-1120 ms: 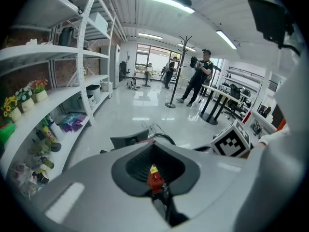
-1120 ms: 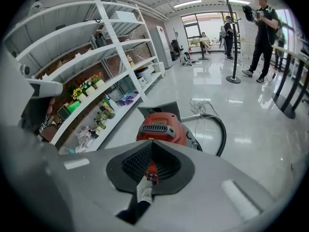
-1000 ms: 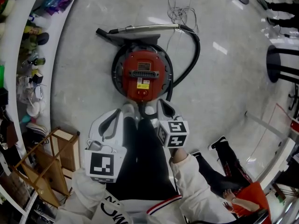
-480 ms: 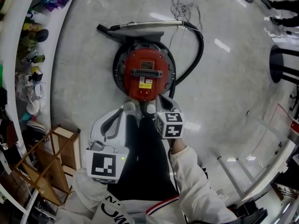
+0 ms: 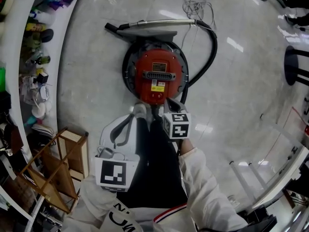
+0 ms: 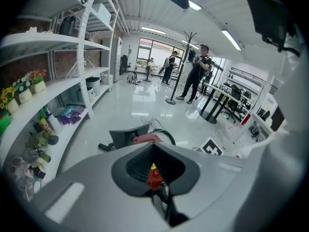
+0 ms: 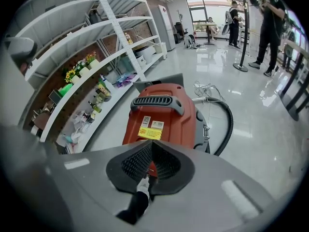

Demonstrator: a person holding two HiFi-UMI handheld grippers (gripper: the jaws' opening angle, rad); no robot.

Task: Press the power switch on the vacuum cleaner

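Observation:
The round red vacuum cleaner (image 5: 158,76) stands on the floor, also filling the right gripper view (image 7: 161,115). It has a grey handle (image 5: 158,75), a yellow label, and a small switch (image 5: 156,96) at its near edge. My right gripper (image 5: 165,103) is shut, its tip right at that near edge beside the switch. In the right gripper view the shut jaws (image 7: 151,145) cover the vacuum's near part. My left gripper (image 5: 136,112) is shut and empty, held back to the left over the person's dark trousers. It sees the vacuum's top (image 6: 145,139) beyond its tip.
A black hose (image 5: 210,52) loops right of the vacuum to a metal wand (image 5: 154,24) and floor nozzle (image 5: 145,33); a loose cord (image 5: 195,6) lies behind. White shelves (image 5: 29,57) curve along the left, with a wooden rack (image 5: 53,168) near. People (image 6: 198,76) stand far off.
My right gripper has moved forward, its tip now at the vacuum's near edge. The left gripper kept its place. A crouched person at lower right has left the view.

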